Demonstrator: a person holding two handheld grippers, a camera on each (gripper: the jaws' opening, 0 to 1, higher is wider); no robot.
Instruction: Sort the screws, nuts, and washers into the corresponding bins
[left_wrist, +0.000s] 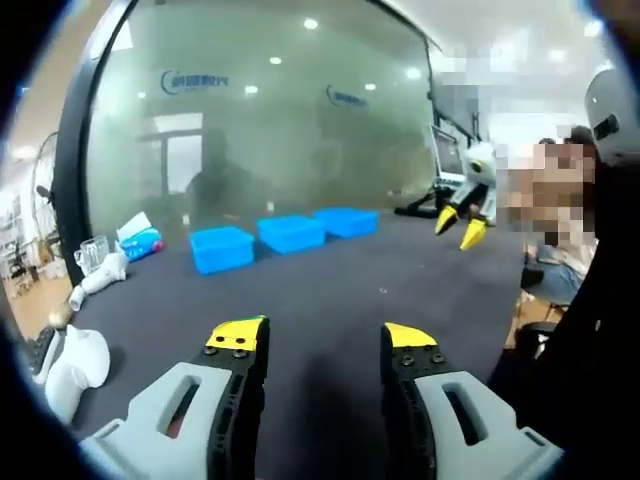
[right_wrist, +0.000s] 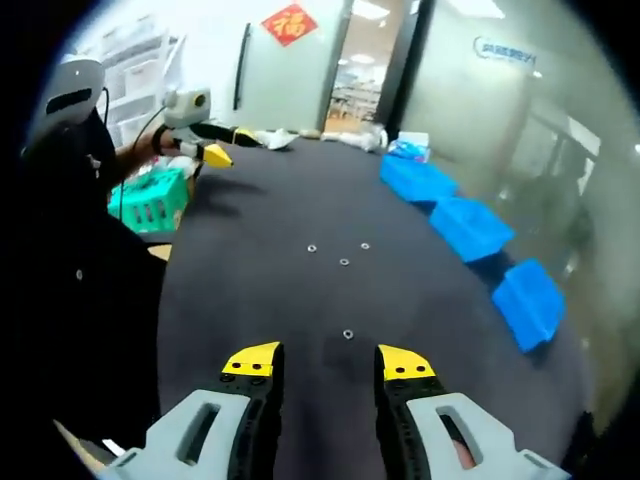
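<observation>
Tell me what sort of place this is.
Probably an office workspace or lab: a frosted glass partition wall with a printed logo, recessed ceiling lights, a computer monitor at a desk, and a dark work table with three blue plastic bins for sorting.

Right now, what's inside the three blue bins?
Cannot tell: from both views the blue bins show only their outer walls and rims, so their insides are hidden. The small metal parts in sight lie loose on the dark table, outside the bins.
</observation>
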